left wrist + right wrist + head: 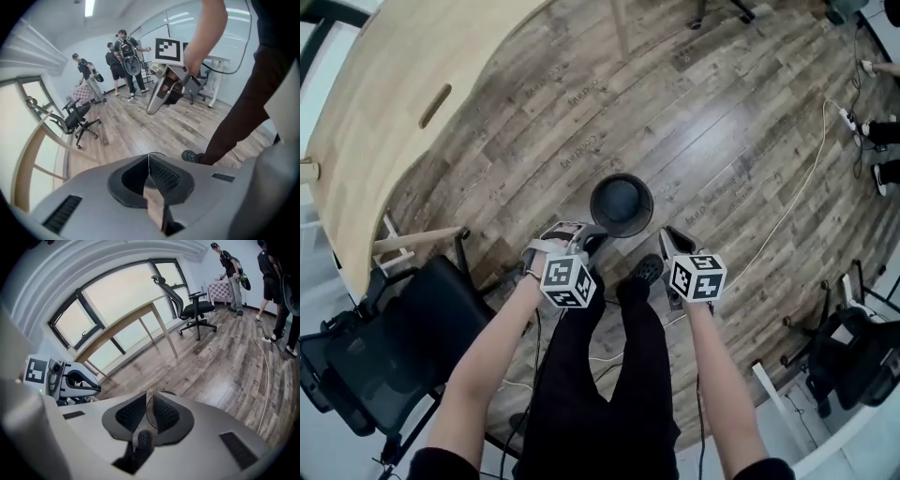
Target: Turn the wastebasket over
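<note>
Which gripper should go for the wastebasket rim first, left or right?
Left, probably. In the head view the left gripper has its tips at the near rim of the wastebasket, while the right gripper sits beside it with a strip of floor between. Both have jaws together, so either must open first.

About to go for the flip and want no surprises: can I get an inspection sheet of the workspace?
Surface: wood plank floor.
Job's things: black wastebasket standing on the floor, apparently mouth up, not yet gripped.
Clutter: nothing seen near the wastebasket.
Grippers: left gripper jaws together, empty; right gripper jaws together, empty; both short of the wastebasket.
Cables: white cable on the floor to the right, apart from the wastebasket.
Surroundings: wooden table and black chair on the left; people standing far off.
</note>
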